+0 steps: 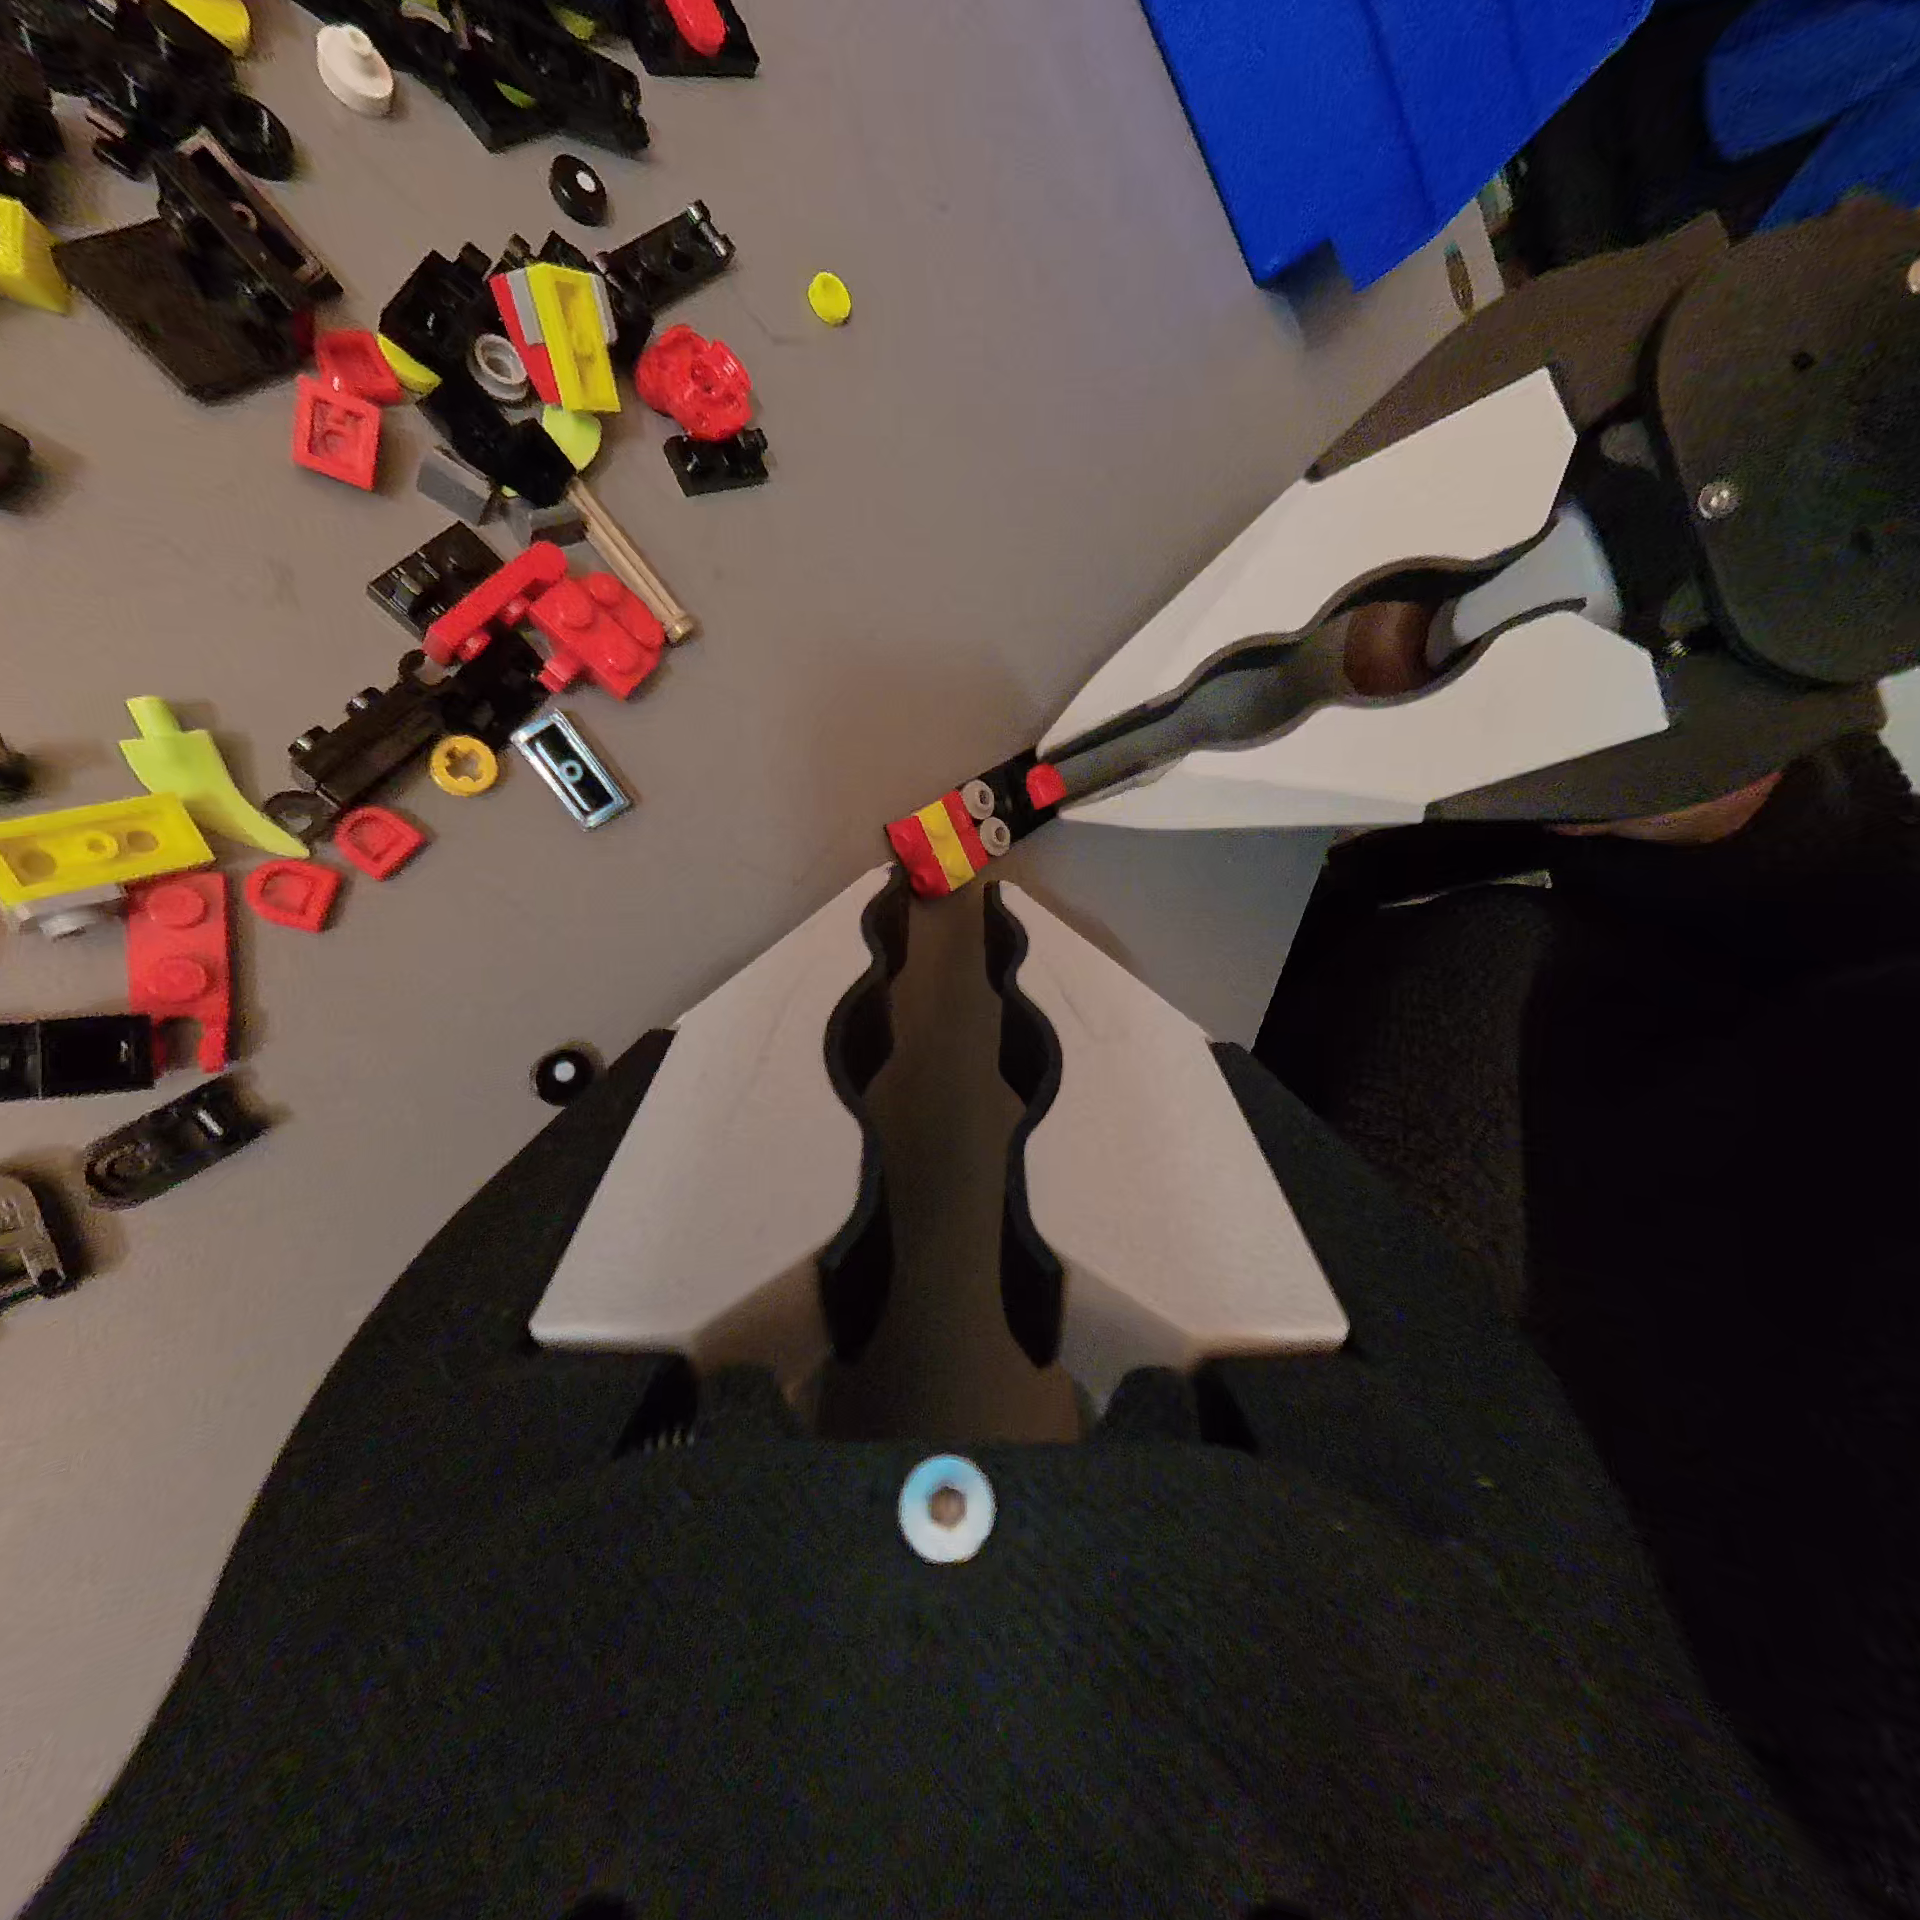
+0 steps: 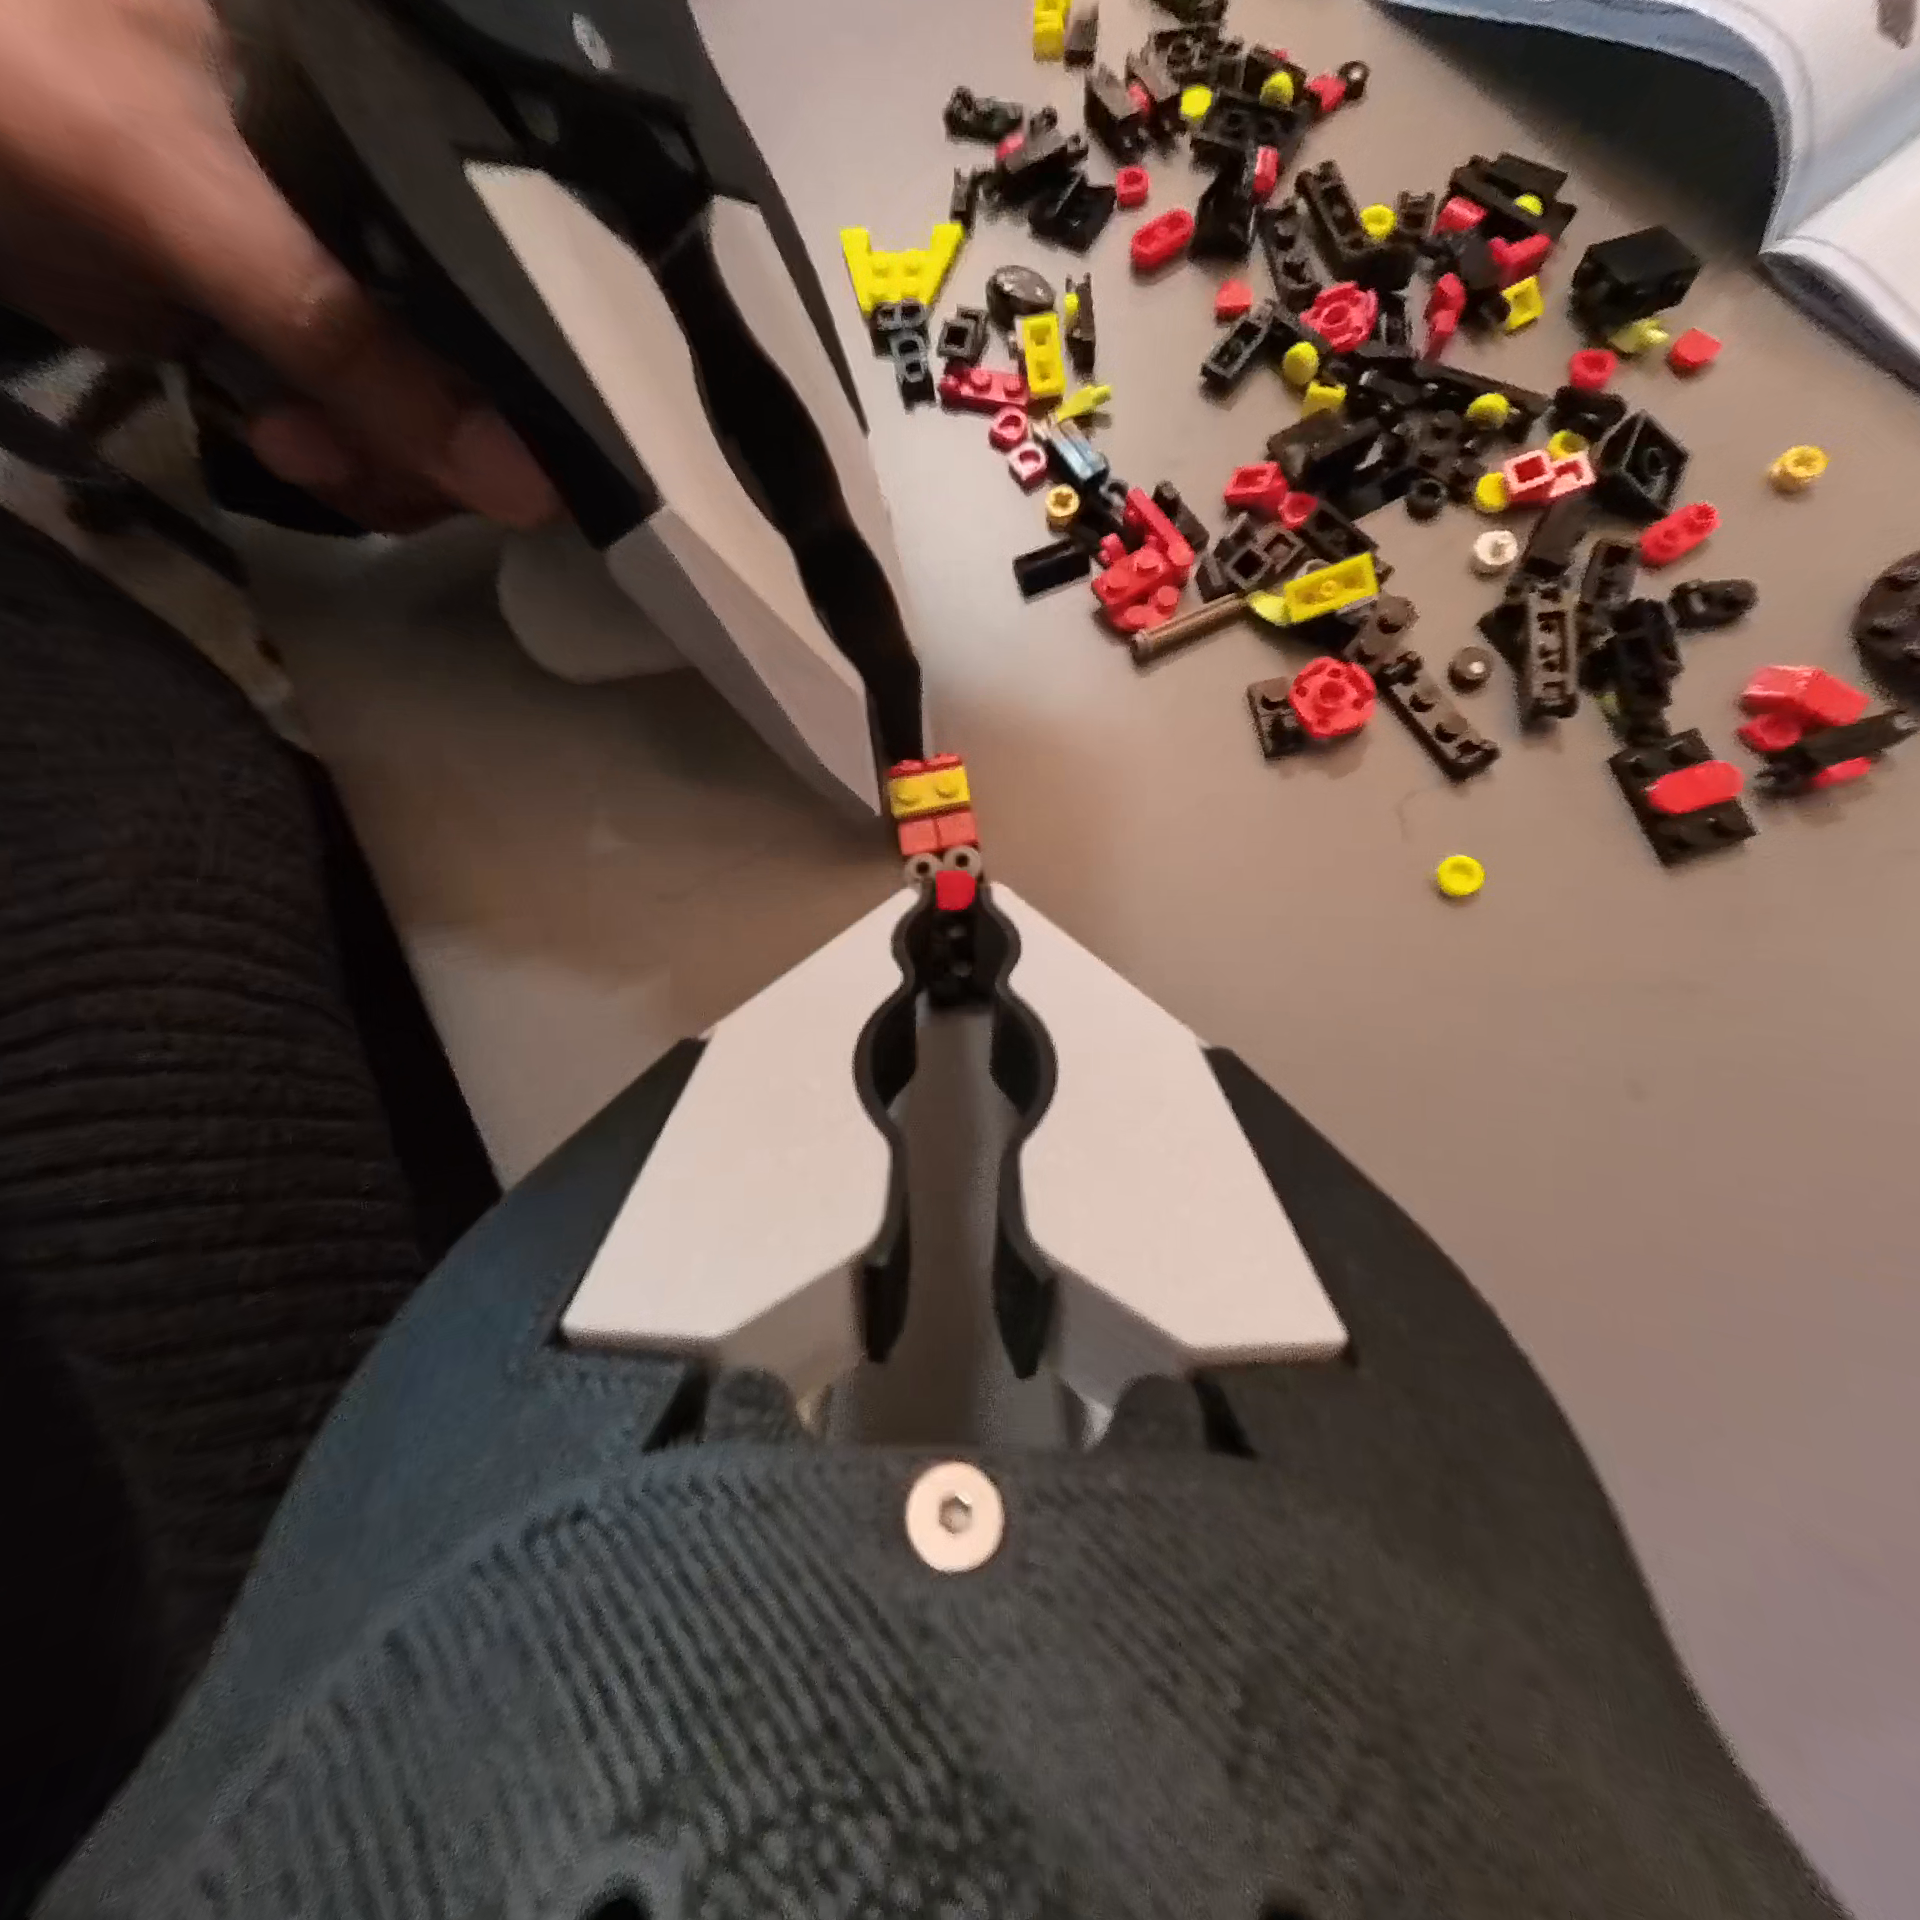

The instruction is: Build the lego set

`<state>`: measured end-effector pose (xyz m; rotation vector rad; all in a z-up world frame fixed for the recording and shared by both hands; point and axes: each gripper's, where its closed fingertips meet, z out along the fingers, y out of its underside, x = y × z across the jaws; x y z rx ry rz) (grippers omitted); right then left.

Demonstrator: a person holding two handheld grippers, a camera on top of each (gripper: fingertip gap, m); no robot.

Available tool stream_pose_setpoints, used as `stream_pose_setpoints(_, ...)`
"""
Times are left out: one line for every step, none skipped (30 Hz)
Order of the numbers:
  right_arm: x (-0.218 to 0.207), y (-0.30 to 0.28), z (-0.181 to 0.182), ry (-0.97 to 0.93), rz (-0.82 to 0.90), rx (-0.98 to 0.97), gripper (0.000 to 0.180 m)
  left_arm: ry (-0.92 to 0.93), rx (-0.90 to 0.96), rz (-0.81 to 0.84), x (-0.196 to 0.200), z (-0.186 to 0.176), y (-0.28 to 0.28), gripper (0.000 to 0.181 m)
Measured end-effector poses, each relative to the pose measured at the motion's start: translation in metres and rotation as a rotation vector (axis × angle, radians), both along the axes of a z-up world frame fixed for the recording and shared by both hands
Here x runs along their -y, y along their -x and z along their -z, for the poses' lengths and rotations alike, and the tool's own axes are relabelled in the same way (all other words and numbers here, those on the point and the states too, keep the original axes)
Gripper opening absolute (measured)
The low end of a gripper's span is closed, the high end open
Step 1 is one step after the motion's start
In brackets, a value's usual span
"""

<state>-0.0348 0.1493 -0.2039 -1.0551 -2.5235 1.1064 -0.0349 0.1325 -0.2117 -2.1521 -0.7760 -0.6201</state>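
A small lego assembly [image 1: 951,836] has a red-yellow-red striped end, two grey studs and a black body with a red piece. My right gripper [image 1: 1047,787] comes in from the right and is shut on the black body. In the right wrist view my right gripper [image 2: 954,920] clamps the black body, and the assembly's striped end [image 2: 932,805] sticks out ahead. My left gripper [image 1: 943,889] is open, and its tips stand on either side of the striped end. It also shows in the right wrist view [image 2: 902,750], held by a hand [image 2: 260,312].
A pile of loose black, red and yellow pieces [image 1: 499,416] lies on the grey table [image 1: 987,364], at the upper right in the right wrist view [image 2: 1403,416]. A blue object [image 1: 1351,125] is at the back. An open booklet [image 2: 1829,177] lies beyond the pile. Dark cloth [image 1: 1610,1195] borders the table edge.
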Motion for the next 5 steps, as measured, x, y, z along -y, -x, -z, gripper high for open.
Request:
stream_pose_setpoints(-0.0019,0.0006,0.0033,-0.039,-0.007,-0.01,0.005,-0.002,0.004,-0.003,-0.0003,0.0,0.0003,0.011)
stream_pose_setpoints(-0.0037,0.0008,0.0065,-0.076,-0.014,-0.019,0.005,0.0,0.005,-0.003,-0.0002,0.0003,0.0003,0.01)
stream_pose_setpoints(-0.0045,0.0008,0.0089,-0.1,-0.02,-0.025,0.005,0.002,0.003,-0.002,-0.0002,0.0006,0.0005,0.009)
stream_pose_setpoints(-0.0035,0.0007,0.0089,-0.104,-0.025,-0.032,0.005,0.005,0.0,-0.001,-0.0002,0.0011,0.0006,0.008)
stream_pose_setpoints(-0.0023,0.0003,0.0089,-0.103,-0.029,-0.031,0.005,0.005,-0.001,0.0,-0.0005,0.0012,0.0005,0.008)
